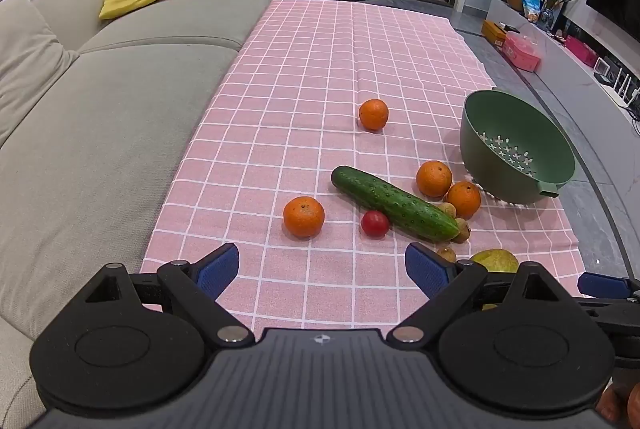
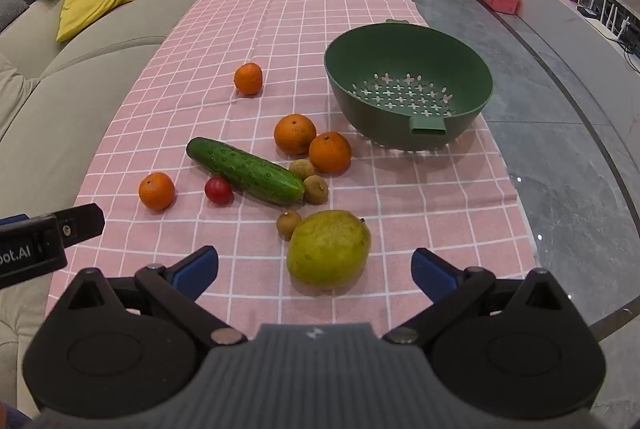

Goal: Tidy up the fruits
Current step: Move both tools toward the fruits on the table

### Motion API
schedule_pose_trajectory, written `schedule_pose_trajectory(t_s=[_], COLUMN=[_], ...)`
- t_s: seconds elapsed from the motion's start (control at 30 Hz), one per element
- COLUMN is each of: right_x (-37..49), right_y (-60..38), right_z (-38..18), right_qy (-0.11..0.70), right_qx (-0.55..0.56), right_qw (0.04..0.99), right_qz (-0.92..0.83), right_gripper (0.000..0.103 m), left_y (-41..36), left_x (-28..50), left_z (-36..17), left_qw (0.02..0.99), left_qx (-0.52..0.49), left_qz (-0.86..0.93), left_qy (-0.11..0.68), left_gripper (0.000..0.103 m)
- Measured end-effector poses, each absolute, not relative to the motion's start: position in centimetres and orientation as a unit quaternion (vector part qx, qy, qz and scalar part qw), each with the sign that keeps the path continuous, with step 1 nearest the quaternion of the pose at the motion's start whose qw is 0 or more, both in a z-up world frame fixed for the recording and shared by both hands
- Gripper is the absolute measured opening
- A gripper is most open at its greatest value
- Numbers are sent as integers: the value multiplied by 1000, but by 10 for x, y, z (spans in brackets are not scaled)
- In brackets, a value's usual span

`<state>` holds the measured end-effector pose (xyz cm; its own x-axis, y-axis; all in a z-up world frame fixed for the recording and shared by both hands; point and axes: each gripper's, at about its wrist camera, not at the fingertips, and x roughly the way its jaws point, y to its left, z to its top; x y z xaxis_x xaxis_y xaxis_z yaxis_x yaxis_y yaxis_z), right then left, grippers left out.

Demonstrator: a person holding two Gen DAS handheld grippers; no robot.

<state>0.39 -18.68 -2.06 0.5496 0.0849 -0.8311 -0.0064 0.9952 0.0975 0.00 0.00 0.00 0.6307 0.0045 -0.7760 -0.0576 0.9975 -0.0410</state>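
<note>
Both tongs, the left gripper (image 1: 322,269) and the right gripper (image 2: 314,269), are wide open and empty. The big pear (image 2: 329,249) sits right below the right one, near the green bowl (image 2: 472,69). It looks heavy, smooth and round; grab its fat middle gently.

On the table (image 2: 400,213), the colander (image 2: 408,89) stood at the far right. Two oranges (image 2: 295,133) touched just before it. The cucumber (image 2: 246,171) lay left of them, a tomato (image 2: 218,191) against its near side. The pear (image 2: 328,249) lay nearest, a sofa (image 2: 60,109) along the table's left.
</note>
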Motion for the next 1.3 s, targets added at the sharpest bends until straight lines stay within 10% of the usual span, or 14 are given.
schedule_pose_trajectory(t_s=[1.3], right_x=[42], right_y=[-189], right_z=[-36], right_qy=[452], right_qx=[-56], right_qw=[878], right_qz=[151], right_gripper=[99], left_y=[36], left_x=[58], left_z=[-9], left_qw=[904], left_qx=[28], left_qz=[22], left_qy=[425], left_gripper=[103])
